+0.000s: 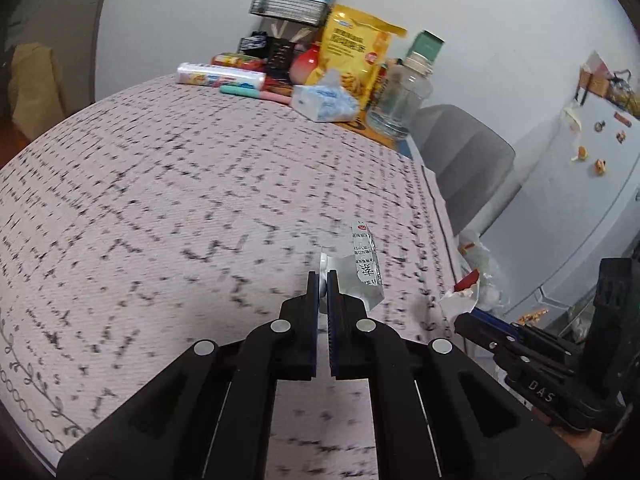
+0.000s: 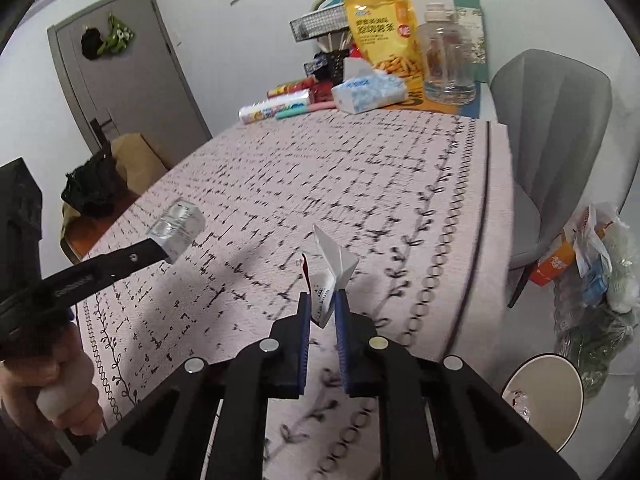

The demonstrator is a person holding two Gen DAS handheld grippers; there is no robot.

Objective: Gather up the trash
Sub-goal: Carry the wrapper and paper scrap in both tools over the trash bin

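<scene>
Surface (image 2: 280,184): I see the patterned cloth bare across its middle; no loose scraps show on it from either wrist view. Groceries stand grouped at the far end, and I judge they are not trash.
Bin (image 2: 548,392): a round open container sits low beside the surface's edge, with something crumpled already inside. A full plastic bag (image 2: 600,264) slumps by the grey chair (image 2: 556,128).
Left tool (image 1: 323,276): clenched on a silver blister pack (image 1: 366,268), held clear above the cloth.
Right tool (image 2: 322,300): clenched on a torn white-and-red paper wrapper (image 2: 332,268), also lifted off the cloth.
Progress: I judge pick-up finished for these two pieces.
Left to do: carry both over to the bin and let go; neither is over it yet.
</scene>
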